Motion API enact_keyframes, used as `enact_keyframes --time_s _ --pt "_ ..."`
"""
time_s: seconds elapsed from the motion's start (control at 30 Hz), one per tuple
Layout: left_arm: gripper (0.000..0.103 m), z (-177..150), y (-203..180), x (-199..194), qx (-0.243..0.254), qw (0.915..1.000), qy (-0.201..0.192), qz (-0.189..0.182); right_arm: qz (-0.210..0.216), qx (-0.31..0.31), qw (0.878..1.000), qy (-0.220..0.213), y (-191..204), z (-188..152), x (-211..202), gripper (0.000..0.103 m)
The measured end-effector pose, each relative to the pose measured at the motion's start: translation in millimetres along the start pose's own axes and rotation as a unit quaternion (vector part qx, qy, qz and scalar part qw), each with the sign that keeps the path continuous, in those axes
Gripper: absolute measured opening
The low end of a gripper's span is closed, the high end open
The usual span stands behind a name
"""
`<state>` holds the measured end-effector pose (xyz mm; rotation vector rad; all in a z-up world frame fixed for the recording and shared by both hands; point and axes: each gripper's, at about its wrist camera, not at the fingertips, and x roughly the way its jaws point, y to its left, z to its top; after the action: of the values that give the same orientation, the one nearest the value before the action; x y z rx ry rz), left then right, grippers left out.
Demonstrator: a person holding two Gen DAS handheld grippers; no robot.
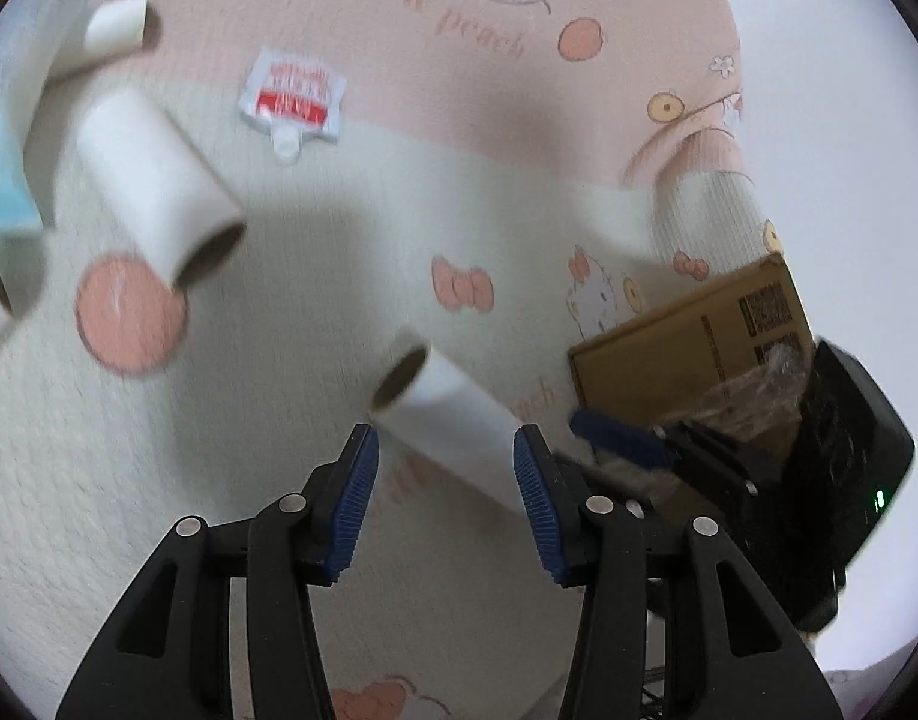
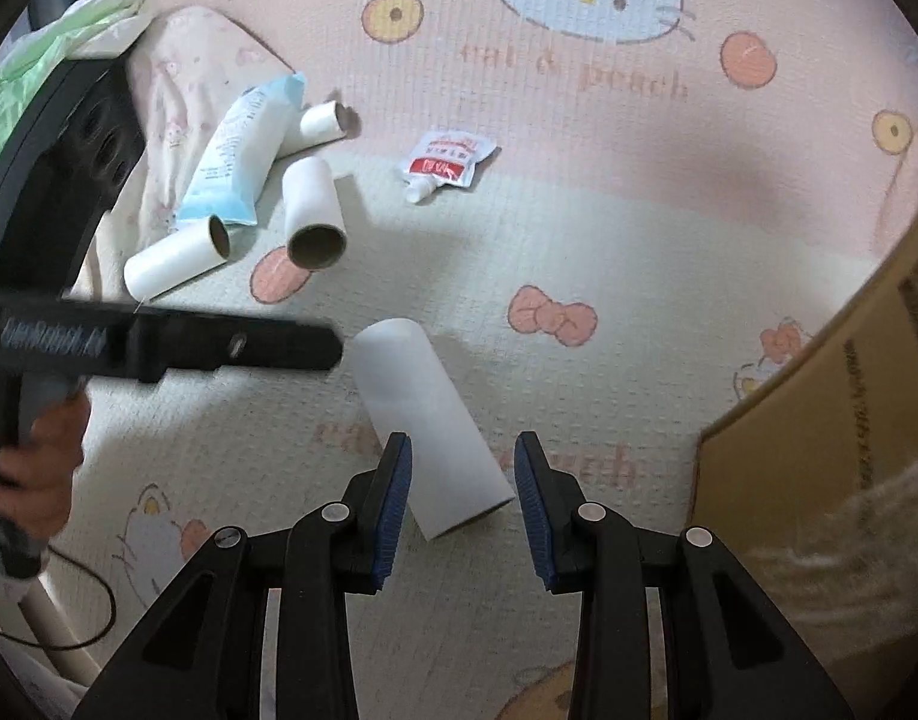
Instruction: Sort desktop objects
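I'm lining up on the nearest cardboard tube [image 2: 432, 420], lying on the patterned surface [image 2: 579, 252] beside the brown box [image 2: 819, 438]. My right tongs [image 2: 462, 480] straddle it, spread wide and empty; my left tongs [image 1: 446, 468] gape wide too. Next I judge: lower, then squeeze.

Surface is a ribbed blanket [image 2: 579, 228], pink upper half, cream lower half, printed with cat faces, peaches, bows and "cat & peach" lettering. Same blanket [image 1: 279, 312] in left view, blurred. Black cable [image 2: 102, 618] loops at lower left. Crumpled green-white plastic bag [image 2: 69, 30] at top left edge.
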<state>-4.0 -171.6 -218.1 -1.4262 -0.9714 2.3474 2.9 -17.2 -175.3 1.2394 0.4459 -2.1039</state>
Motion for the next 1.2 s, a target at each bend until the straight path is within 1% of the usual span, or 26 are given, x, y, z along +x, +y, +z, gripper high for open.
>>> enact_keyframes --time_s 0.13,0.3,0.47,0.6,0.7,0.8,0.83,0.93,1.1,1.2 --pt "0.051 -8 7 8 -0.025 0.9993 0.013 -0.024 0.023 0.013 1.0 0.016 -6 1 10 0.032" --pt "0.051 -3 12 15 -0.058 0.9966 0.017 -0.056 0.043 0.012 0.999 0.025 -1 -2 14 0.032" --pt "0.051 3 22 21 -0.104 0.9927 0.011 -0.06 0.056 0.003 0.998 0.033 7 0 19 0.032" --pt "0.051 4 34 27 -0.154 0.9852 0.01 -0.074 0.06 -0.002 0.998 0.035 10 3 21 0.033" --pt "0.051 3 39 32 -0.17 0.9822 0.013 -0.077 0.066 -0.003 0.997 0.035 11 5 24 0.033" --pt "0.051 -1 38 36 -0.178 0.981 0.016 -0.076 0.084 0.018 0.996 0.038 7 8 27 0.033" --pt "0.048 -2 37 37 -0.177 0.9813 0.016 -0.073 0.091 0.029 0.995 0.038 4 9 28 0.033" --pt "0.048 -6 32 35 -0.165 0.9844 0.007 -0.062 0.108 0.052 0.992 0.034 -1 10 32 0.033" --pt "0.047 -7 31 32 -0.157 0.9855 0.009 -0.063 0.113 0.055 0.991 0.032 -2 10 33 0.034" --pt "0.047 -6 25 29 -0.129 0.9901 0.004 -0.053 0.109 0.044 0.993 0.032 -1 9 32 0.036"
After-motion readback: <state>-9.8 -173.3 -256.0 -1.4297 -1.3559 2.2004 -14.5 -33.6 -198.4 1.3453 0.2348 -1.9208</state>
